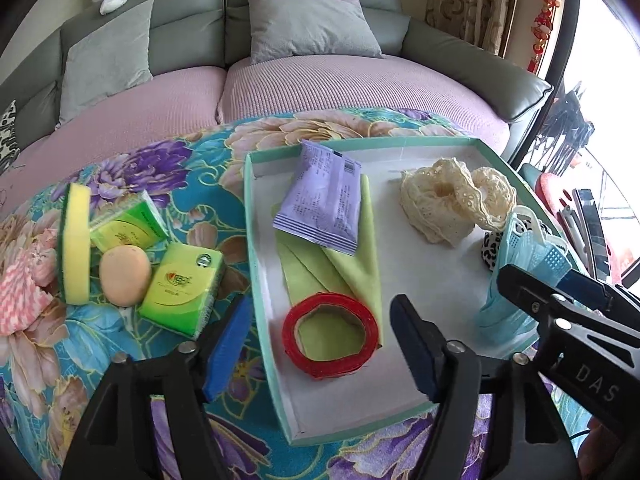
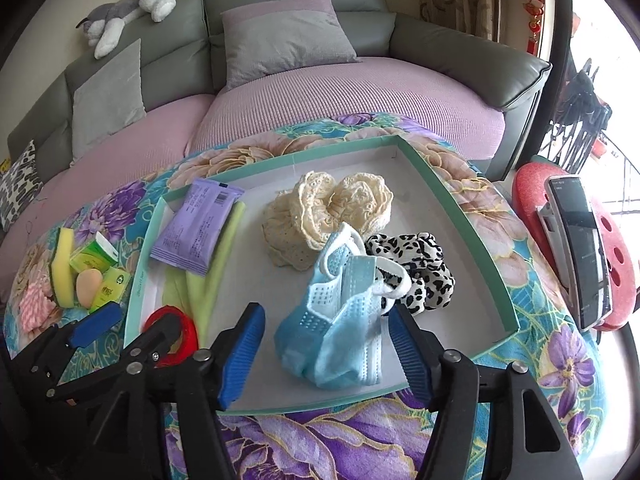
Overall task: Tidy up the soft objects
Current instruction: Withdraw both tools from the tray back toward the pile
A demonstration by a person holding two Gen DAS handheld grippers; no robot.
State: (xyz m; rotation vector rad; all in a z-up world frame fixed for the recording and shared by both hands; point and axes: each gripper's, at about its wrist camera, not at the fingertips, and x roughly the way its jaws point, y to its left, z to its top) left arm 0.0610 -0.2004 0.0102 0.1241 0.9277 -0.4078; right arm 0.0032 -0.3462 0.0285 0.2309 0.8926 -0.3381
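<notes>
Blue-padded jaws of the right gripper (image 2: 326, 350) stand apart on either side of a crumpled blue face mask (image 2: 336, 320), which lies in the tray (image 2: 460, 216) near its front edge; the pads do not appear to press it, though the mask's lower folds are partly hidden behind the right finger. Beside the mask, a leopard-print scrunchie (image 2: 420, 272) is half covered by it, and cream lace trim (image 2: 320, 216) lies further back.

Left gripper (image 1: 320, 344) likewise stands open, one pad outside the tray wall over the floral cloth (image 1: 180, 152), the other inside. Between them sits a red ribbon roll (image 1: 330, 336) on a green cloth (image 1: 360, 276), untouched. A purple wipes packet (image 1: 324, 204) overlaps the cloth's far end.

Outside the tray, to the left: a yellow sponge (image 1: 76, 244) on edge, two green tissue packs (image 1: 182, 292), a peach-coloured puff (image 1: 125, 276), and a pink striped cloth (image 1: 20, 296) cut off by the frame edge. Printing on the packs is too small to read.
</notes>
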